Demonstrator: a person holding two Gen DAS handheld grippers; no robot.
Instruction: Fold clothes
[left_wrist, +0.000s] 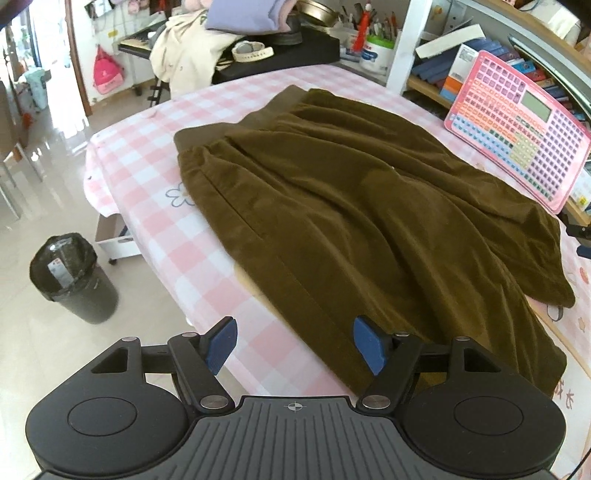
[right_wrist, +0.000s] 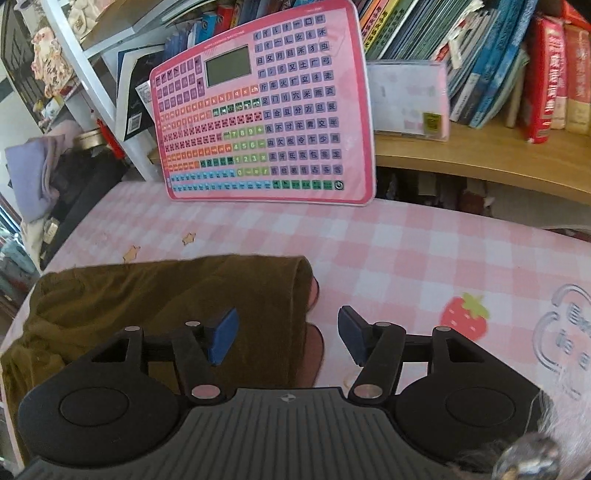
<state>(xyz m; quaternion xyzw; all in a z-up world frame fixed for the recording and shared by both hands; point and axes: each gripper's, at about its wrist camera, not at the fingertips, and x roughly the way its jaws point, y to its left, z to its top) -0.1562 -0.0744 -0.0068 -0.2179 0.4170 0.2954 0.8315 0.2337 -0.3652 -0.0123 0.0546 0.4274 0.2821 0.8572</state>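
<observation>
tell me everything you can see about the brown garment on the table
The garment is olive-brown, soft and velvety looking, with a ribbed band along its far edge. It lies spread out but wrinkled on the pink checked tablecloth, unfolded. One corner hangs over the near table edge. The left gripper hovers open at its near edge, and the right gripper is open beside another corner; neither holds it.

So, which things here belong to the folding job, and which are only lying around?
Part of the job:
- olive-brown garment, spread on the checked tablecloth
- left gripper, open, at the garment's near edge
- right gripper, open, at its corner

Only lying about:
- pink learning tablet
- books on the shelf
- bin on the floor
- cream clothes pile
</observation>
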